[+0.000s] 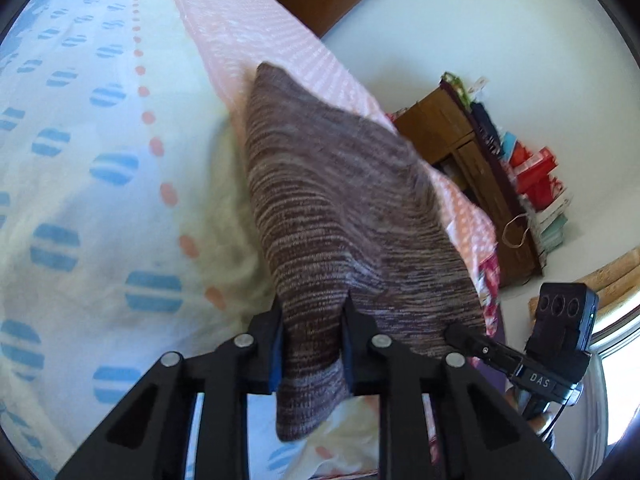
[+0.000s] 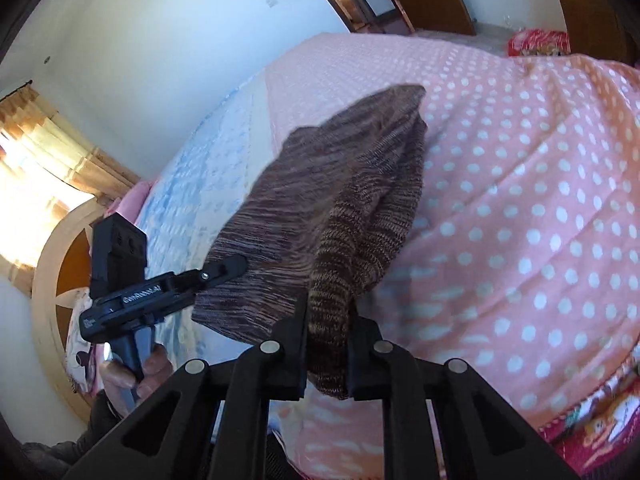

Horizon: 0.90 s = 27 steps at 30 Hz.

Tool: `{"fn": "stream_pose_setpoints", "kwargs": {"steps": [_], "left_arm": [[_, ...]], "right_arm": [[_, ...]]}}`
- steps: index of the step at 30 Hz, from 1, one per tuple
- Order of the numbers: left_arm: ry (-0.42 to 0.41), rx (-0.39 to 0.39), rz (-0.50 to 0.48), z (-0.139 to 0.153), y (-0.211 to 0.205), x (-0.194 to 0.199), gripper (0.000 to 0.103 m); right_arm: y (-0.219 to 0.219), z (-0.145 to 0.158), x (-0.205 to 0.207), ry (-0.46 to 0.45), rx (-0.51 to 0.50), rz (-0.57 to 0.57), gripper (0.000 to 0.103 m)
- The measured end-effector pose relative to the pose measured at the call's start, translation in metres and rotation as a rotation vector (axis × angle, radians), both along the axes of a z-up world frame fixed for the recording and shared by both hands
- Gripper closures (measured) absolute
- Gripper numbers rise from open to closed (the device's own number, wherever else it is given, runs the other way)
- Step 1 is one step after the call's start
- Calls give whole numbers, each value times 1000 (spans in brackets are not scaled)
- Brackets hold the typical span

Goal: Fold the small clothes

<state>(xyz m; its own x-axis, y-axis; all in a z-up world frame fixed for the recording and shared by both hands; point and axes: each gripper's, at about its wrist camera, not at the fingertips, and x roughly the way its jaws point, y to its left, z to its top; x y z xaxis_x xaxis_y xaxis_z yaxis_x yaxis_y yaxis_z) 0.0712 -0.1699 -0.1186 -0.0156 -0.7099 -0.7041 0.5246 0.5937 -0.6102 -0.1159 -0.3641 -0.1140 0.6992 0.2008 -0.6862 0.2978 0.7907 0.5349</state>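
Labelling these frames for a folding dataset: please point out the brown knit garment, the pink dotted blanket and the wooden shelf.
brown knit garment [image 1: 340, 208], left wrist view, mid-panel.
pink dotted blanket [image 2: 520, 184], right wrist view, bare top.
wooden shelf [image 1: 440, 128], left wrist view, side panel.

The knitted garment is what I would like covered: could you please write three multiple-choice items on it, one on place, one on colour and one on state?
1. Where is the knitted garment?
A. Lifted over the bed between both grippers
B. Flat on the floor
C. Inside the wooden cabinet

2. What colour is it?
A. Plain yellow
B. Brown and purplish with fine pale stripes
C. Bright green

3. How does the left gripper stand?
A. Wide open and empty
B. Out of sight
C. Closed on a bunch of the knit

Key: 1 A, since the cloth hangs from the left gripper and the right gripper above the pink dotted cover. 2 B, as both views show a brownish striped knit. 3 C, as the pads pinch the fabric.
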Motion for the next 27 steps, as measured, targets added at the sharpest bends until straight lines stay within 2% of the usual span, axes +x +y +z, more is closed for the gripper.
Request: {"fn": "stream_pose_setpoints", "kwargs": {"steps": [2, 4, 5, 6, 8, 9, 11, 13, 15, 18, 20, 22, 24, 25, 26, 27], "left_arm": [[10, 55, 13, -13, 2, 0, 79], [27, 49, 26, -16, 8, 2, 74], [14, 57, 32, -11, 9, 3, 74], [-17, 72, 33, -5, 9, 4, 74], [-139, 89, 33, 20, 1, 3, 69], [-177, 92, 39, 26, -4, 5, 66], [-274, 107, 64, 44, -19, 12, 45], [-359, 127, 75, 61, -44, 21, 43], [-420, 134, 85, 72, -64, 32, 43], [-501, 181, 105, 66, -100, 55, 43], [-527, 223, 125, 51, -115, 70, 43], [-533, 289, 138, 30, -124, 82, 43], [-501, 380, 148, 3, -130, 99, 43], [-451, 398, 162, -10, -129, 107, 40], [-413, 356, 188, -11, -121, 113, 38], [-395, 352, 202, -11, -118, 118, 36]], "right_arm": [[4, -16, 3, 66, -33, 6, 87], [5, -19, -2, 31, -12, -1, 85], [5, -17, -4, 47, -10, 16, 83], [5, -14, -6, 56, -23, 26, 83], [6, 6, -15, 19, -102, 34, 83], [6, 22, -18, -18, -182, 36, 83], [5, 45, -15, -70, -339, 2, 83], [2, 63, -1, -113, -440, -21, 83], [-6, 70, 23, -139, -434, -26, 84], [-15, 70, 65, -153, -456, -9, 84], [-19, 56, 99, -117, -497, -4, 84], [-34, 37, 127, -73, -457, -7, 84], [-50, 11, 151, 15, -421, 0, 85], [-55, -3, 159, 71, -424, -2, 86], [-59, -9, 160, 50, -435, -7, 86], [-59, -9, 159, 27, -447, -7, 86]]}}
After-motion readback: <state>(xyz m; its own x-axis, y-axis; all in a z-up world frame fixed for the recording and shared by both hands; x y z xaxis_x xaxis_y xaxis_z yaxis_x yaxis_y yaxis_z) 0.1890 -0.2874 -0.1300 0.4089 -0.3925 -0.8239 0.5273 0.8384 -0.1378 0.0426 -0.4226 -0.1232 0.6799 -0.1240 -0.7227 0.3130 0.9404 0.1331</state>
